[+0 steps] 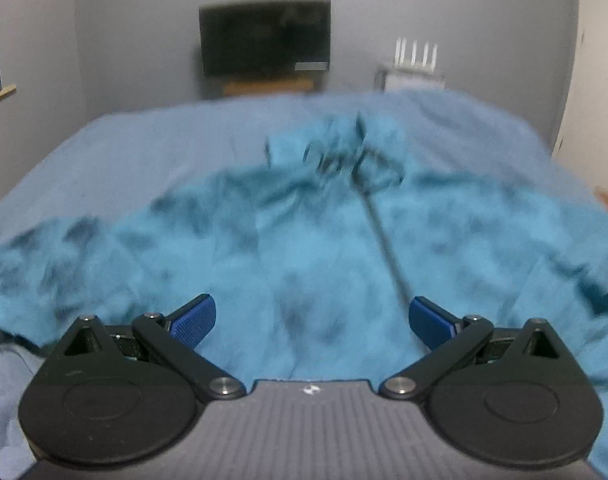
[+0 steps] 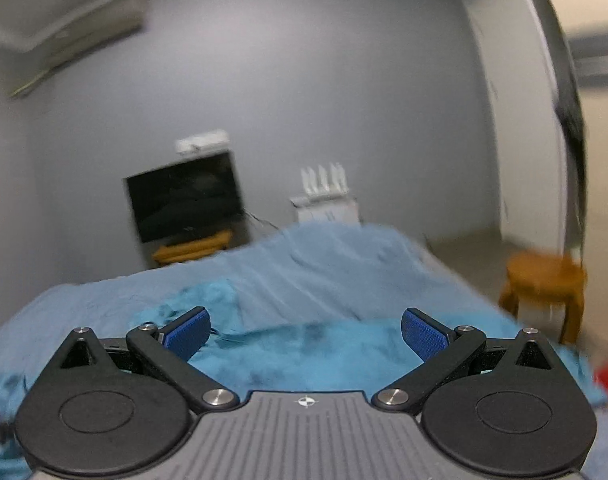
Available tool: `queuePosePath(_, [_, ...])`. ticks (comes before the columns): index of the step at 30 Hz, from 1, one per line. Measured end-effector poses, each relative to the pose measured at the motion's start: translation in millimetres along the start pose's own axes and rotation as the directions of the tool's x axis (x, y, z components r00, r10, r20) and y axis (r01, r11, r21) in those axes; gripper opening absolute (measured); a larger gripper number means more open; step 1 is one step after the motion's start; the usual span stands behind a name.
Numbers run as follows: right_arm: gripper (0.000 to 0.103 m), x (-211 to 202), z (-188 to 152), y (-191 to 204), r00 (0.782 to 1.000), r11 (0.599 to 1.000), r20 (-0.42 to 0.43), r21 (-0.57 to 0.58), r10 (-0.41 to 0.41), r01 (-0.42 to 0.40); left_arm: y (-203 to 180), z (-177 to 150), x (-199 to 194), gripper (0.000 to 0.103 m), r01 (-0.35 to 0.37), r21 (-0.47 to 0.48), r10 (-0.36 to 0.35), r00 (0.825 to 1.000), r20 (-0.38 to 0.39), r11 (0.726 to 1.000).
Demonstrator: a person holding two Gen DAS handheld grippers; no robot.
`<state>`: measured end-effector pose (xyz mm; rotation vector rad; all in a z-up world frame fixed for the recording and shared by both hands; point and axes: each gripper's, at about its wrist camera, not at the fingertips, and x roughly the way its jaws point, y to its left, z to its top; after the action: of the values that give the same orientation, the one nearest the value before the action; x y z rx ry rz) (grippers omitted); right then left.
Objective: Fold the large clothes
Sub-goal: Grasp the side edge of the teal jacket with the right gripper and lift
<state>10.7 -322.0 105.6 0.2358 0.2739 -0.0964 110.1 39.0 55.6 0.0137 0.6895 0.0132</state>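
So both my claws are spread wide right now, nothing pinched in either one. My left gripper (image 1: 312, 322) hangs over the teal jacket (image 1: 304, 248), which is spread out rumpled on the bed (image 1: 144, 144), the light blue sheet showing around it from 9 to 1 o'clock. The jacket's zipper line (image 1: 384, 240) runs from about 12 o'clock down toward my right-hand blue pad (image 1: 430, 322). The shot's pretty blurry, so I can't tell if the pads touch the fabric.

My right gripper (image 2: 306, 334) points more at the room; the jacket (image 2: 304, 356) only fills the low part of that view, between the fingers and off toward 8 o'clock. Past the bed there's a dark TV (image 2: 184, 200) at 11 o'clock, a white router (image 2: 324, 190) at 12, and a wooden stool (image 2: 544, 284) at 3 o'clock.
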Motion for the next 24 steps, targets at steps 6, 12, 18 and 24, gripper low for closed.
queuePosePath(6, [0.103,49,-15,-102,0.968,0.933,-0.129,0.263,-0.217,0.244,19,-39,39,0.103,-0.011,-0.03,0.008,0.996,-0.086,0.999])
queuePosePath(12, [0.103,56,-45,-185,0.904,0.779,-0.181,0.46,-0.386,0.425,34,-35,40,0.103,0.073,-0.122,-0.076,0.997,-0.016,0.99])
queuePosePath(18, [0.1,66,-84,-242,0.826,0.67,-0.239,0.492,-0.51,0.556,39,-24,50,0.103,0.092,-0.168,-0.095,0.995,-0.011,0.981])
queuePosePath(24, [0.098,97,-125,-300,0.756,0.55,-0.371,0.524,-0.539,0.65,33,-22,64,0.103,0.063,-0.132,-0.069,0.997,-0.037,0.989])
